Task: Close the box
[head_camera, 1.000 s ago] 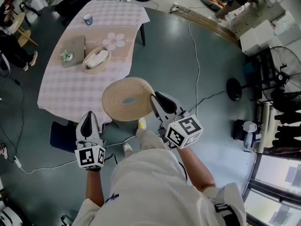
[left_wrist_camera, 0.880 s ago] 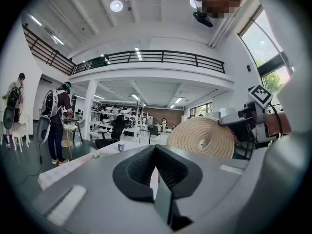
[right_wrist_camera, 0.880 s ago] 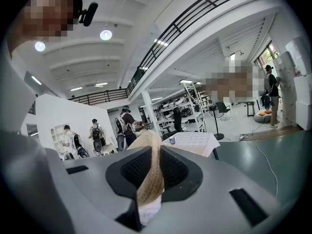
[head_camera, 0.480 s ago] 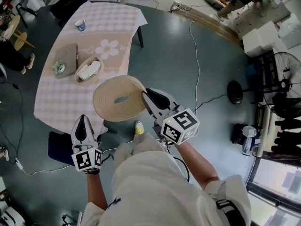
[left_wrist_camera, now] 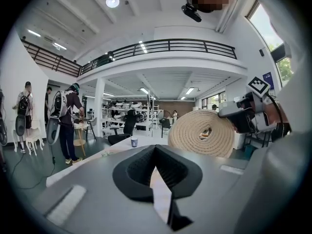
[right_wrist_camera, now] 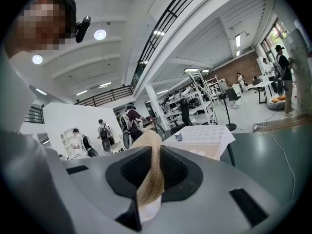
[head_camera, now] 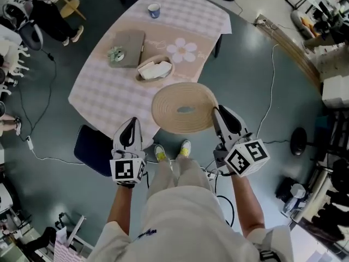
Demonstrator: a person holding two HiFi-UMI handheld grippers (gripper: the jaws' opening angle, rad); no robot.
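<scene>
A round woven lid (head_camera: 182, 107) hangs level over the near edge of the table (head_camera: 103, 97). My right gripper (head_camera: 221, 112) is shut on its rim, and the rim's edge (right_wrist_camera: 151, 179) fills the gap between the jaws in the right gripper view. An oval woven basket (head_camera: 154, 70) with white things inside stands on the table beyond the lid. My left gripper (head_camera: 129, 125) is to the lid's left, apart from it. Its jaws stand a narrow gap apart with nothing between them (left_wrist_camera: 156, 160). The lid (left_wrist_camera: 202, 133) shows at the right of the left gripper view.
On the checked tablecloth lie a flat grey-brown case (head_camera: 126, 48), a flower-shaped mat (head_camera: 182, 51) and a small cup (head_camera: 154, 10). A dark blue seat (head_camera: 92, 149) stands by the table's near left corner. Cables run over the floor (head_camera: 272, 64). People stand at the far left.
Both grippers and the lid have travelled on beside the table, with the head view swinging so the table now sits more central. The right gripper's hold on the lid is unchanged.
</scene>
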